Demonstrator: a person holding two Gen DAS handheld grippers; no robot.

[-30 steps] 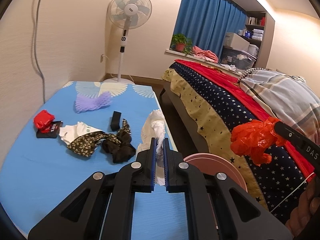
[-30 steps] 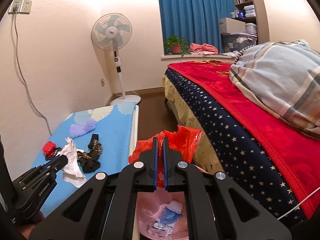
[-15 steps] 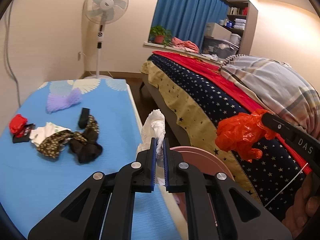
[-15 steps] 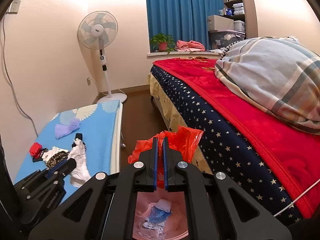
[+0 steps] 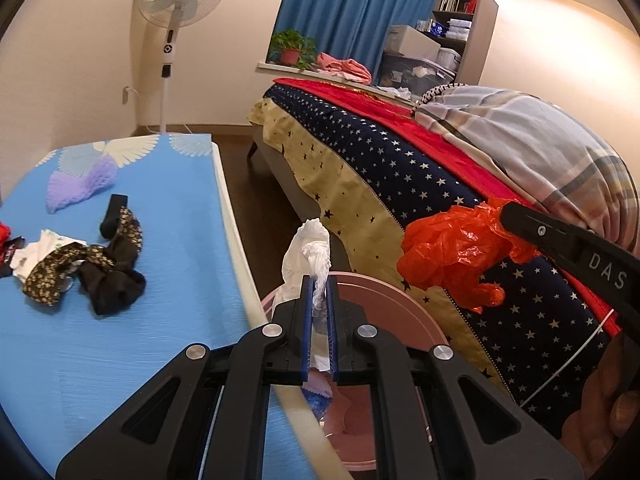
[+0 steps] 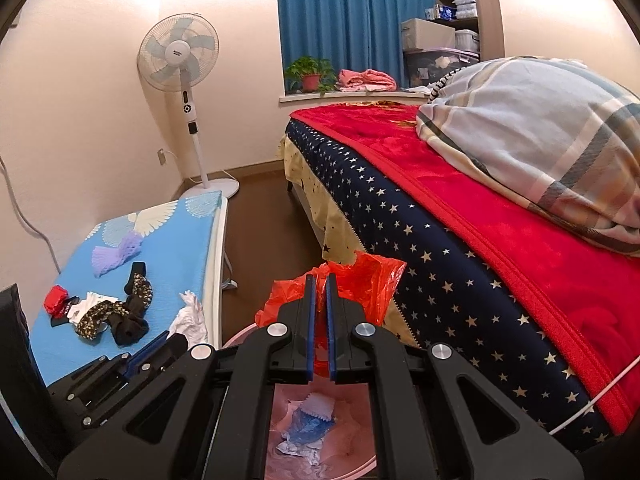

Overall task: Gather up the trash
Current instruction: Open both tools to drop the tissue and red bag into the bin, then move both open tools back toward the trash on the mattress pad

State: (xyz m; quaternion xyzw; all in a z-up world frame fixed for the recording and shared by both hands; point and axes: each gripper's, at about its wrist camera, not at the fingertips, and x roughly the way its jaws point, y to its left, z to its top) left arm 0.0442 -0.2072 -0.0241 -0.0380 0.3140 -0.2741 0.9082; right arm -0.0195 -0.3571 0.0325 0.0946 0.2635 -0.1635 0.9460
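Both hand-held grippers had shifted over the pink bin (image 6: 320,446): left (image 5: 319,312) clamped white tissue (image 5: 306,254), right (image 6: 319,312) clamped red bag (image 6: 360,284).

desk (image 5: 168,216): blue cover | on it: purple paper fan (image 5: 78,184); dark floral cloth heap (image 5: 100,264); white scrap (image 5: 40,246); red item (image 6: 56,300) | floor (image 6: 260,232): pink bin (image 5: 384,300), fan stand (image 6: 212,188)
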